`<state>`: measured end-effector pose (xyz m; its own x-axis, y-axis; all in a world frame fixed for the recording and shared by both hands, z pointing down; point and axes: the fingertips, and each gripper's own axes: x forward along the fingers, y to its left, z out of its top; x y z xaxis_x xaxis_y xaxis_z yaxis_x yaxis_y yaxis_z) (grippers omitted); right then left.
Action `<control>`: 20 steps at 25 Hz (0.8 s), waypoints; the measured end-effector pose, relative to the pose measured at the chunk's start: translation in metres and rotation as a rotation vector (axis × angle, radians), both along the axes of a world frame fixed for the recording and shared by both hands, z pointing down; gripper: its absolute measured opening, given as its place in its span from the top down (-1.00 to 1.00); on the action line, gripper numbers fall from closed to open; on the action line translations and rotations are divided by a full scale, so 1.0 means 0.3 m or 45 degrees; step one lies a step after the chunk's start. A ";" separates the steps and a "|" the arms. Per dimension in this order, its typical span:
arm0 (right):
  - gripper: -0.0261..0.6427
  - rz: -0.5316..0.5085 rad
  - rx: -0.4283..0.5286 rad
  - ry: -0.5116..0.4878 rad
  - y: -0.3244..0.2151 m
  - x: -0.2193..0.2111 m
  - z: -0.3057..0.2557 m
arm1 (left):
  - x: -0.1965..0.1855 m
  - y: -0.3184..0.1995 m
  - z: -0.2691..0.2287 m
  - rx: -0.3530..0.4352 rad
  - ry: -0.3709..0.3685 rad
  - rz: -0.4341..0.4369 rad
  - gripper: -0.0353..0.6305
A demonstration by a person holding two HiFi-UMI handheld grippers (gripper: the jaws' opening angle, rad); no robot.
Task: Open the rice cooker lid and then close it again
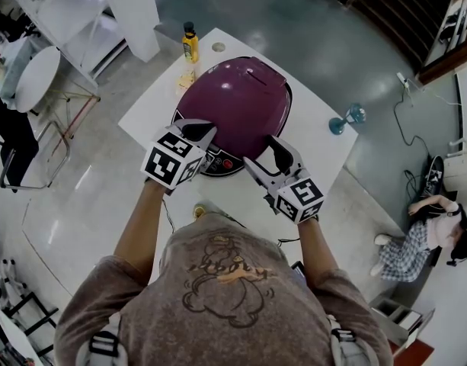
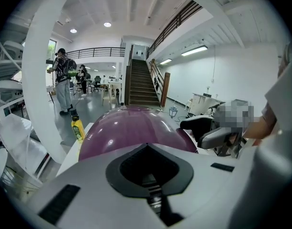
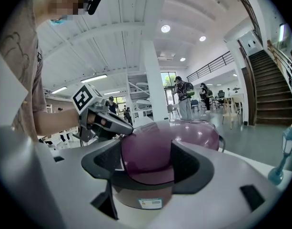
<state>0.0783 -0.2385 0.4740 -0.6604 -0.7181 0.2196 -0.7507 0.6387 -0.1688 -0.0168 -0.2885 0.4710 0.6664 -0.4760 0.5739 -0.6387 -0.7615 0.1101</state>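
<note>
A purple rice cooker (image 1: 237,101) stands on the white table (image 1: 324,155) with its domed lid down. My left gripper (image 1: 199,132) is at the cooker's front left, just above the control panel (image 1: 218,162); its jaws look shut with nothing between them, and the tips rest at the lid's edge. In the left gripper view the dome (image 2: 131,128) rises just beyond the left gripper (image 2: 148,171). My right gripper (image 1: 263,152) is at the front right. In the right gripper view the right gripper (image 3: 148,163) stands open, and the cooker's side (image 3: 193,130) fills the gap.
A yellow bottle (image 1: 190,43) stands at the table's far edge behind the cooker. A blue stemmed glass (image 1: 347,119) is near the right edge. Chairs (image 1: 35,78) stand on the floor to the left. One person sits on the floor (image 1: 431,235); others stand far off (image 2: 64,80).
</note>
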 end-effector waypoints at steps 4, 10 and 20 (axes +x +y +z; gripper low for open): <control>-0.02 -0.006 -0.005 -0.008 0.004 -0.008 -0.001 | 0.002 -0.001 0.003 -0.027 -0.017 0.022 0.83; 0.10 -0.010 0.021 0.020 0.014 -0.022 0.000 | 0.001 0.001 0.004 -0.059 -0.015 0.017 0.83; 0.14 0.010 0.001 -0.015 0.010 -0.016 -0.003 | 0.002 0.001 0.004 -0.071 -0.016 0.020 0.83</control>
